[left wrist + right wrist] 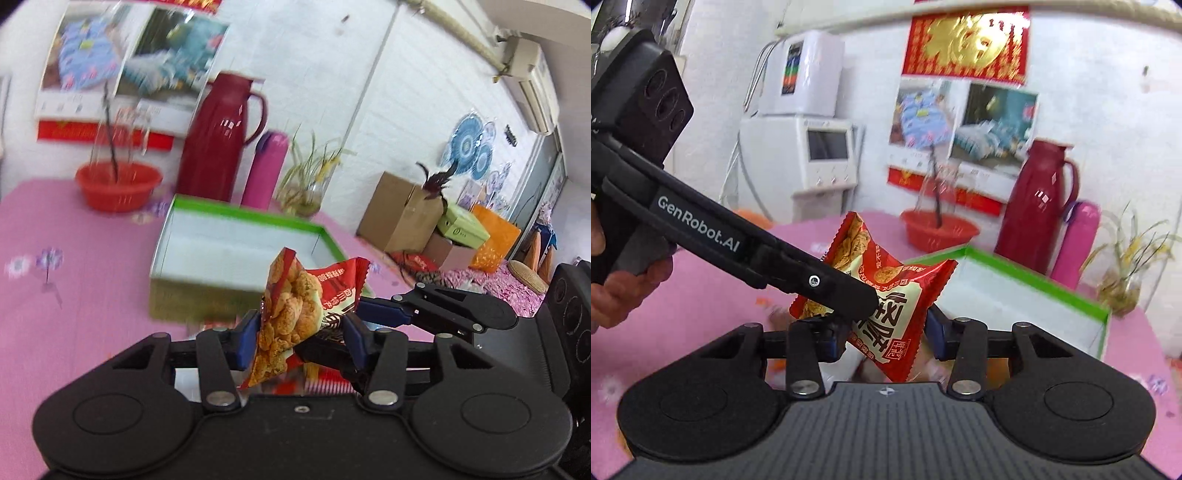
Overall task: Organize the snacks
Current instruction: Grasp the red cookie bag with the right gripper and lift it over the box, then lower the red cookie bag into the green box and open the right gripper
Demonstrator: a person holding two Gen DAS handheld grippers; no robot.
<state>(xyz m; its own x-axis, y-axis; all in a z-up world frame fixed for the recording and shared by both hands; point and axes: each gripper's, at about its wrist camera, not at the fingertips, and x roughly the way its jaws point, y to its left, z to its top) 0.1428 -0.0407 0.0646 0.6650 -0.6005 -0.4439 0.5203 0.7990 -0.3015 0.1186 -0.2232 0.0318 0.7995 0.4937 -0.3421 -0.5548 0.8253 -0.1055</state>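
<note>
A red snack packet [291, 314] printed with fried pieces is held above the pink table. My left gripper [299, 332] is shut on it. My right gripper [886, 336] is shut on the same packet [886, 295] from the other side, and it reaches in from the right in the left wrist view [373, 314]. The left gripper crosses in from the left in the right wrist view [849, 295]. An open white box with a green rim [240, 210] stands just beyond the packet; it also shows in the right wrist view [1034, 277].
On the pink floral tablecloth [74, 295] behind the box stand a red basin [118, 184], a dark red thermos jug [218, 136], a pink flask [264, 170] and a potted plant [306, 177]. Cardboard boxes [399, 210] sit off to the right.
</note>
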